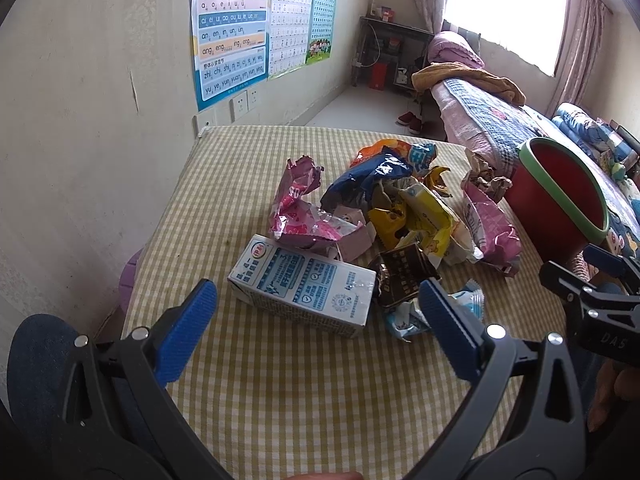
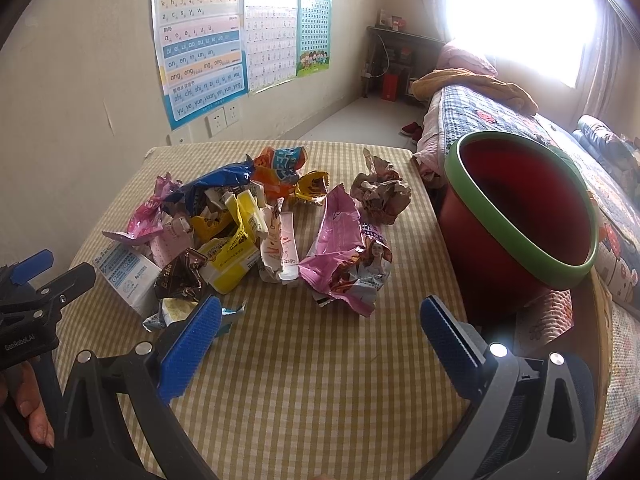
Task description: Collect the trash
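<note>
The left gripper is hovering low over the checked yellow tablecloth, its blue-padded fingers spread wide with nothing between them. Just ahead of it a white-and-blue milk carton is lying on its side, and a small light-blue wrapper is sitting close beside the right-hand pad. Behind the carton the rest of the trash is lying in a loose heap — a crumpled pink wrapper, a dark blue bag, yellow wrappers and a black-and-gold packet.

The right gripper is also hanging over the cloth with its jaws wide apart and holding nothing. In front of it a pink snack bag is lying flat, with a ball of crumpled brown paper behind it near the table's far edge. To the right of the pile, beside the table's right edge, a red waste bin with a green rim is standing open — its inside is looking dark and I cannot tell whether anything is in it.

A person's fingers are showing at the lower left of the right wrist view, under the other gripper's handle. Pinyin charts are hanging on the wall behind the table, and a bed with a patterned quilt is running along the right under a bright window.
</note>
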A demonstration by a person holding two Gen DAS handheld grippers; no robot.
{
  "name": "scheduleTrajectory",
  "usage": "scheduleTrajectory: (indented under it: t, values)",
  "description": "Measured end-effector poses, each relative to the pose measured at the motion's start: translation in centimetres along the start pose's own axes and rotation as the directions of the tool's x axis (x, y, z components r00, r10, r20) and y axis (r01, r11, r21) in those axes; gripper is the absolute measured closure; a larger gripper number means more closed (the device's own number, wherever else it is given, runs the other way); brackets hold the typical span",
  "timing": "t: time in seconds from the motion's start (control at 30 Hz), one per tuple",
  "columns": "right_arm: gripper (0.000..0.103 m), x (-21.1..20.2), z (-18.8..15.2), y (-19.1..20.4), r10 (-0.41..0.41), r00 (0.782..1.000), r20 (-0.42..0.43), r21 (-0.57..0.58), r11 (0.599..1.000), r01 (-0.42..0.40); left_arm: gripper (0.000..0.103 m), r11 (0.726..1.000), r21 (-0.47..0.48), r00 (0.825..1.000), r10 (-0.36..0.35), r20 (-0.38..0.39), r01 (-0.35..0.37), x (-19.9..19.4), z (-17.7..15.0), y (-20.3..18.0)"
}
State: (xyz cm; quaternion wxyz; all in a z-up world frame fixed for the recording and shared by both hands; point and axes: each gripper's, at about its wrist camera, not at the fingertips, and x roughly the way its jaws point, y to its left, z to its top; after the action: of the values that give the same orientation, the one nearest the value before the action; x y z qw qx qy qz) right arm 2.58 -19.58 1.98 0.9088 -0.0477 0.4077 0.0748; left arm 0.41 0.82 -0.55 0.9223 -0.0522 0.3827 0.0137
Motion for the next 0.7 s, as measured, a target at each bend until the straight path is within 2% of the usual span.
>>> scheduleTrajectory:
  t: [0.53,0.7]
  values:
    - [0.007,0.1,0.0,-0.2,0.014,1.0,-0.004,0.01,1.0,-0.014,0.004,0.999,-0.034,0.999,-0.015,-0.032,0.014,0.4,0.0,0.5]
    - [0.007,0.5,0.6,-0.8,0.039,0.999,-0.018,0.035,0.999,-0.038,0.004,0.995,-0.098,0.995,-0.039,-0.093,0.03,1.4,0.3,1.5]
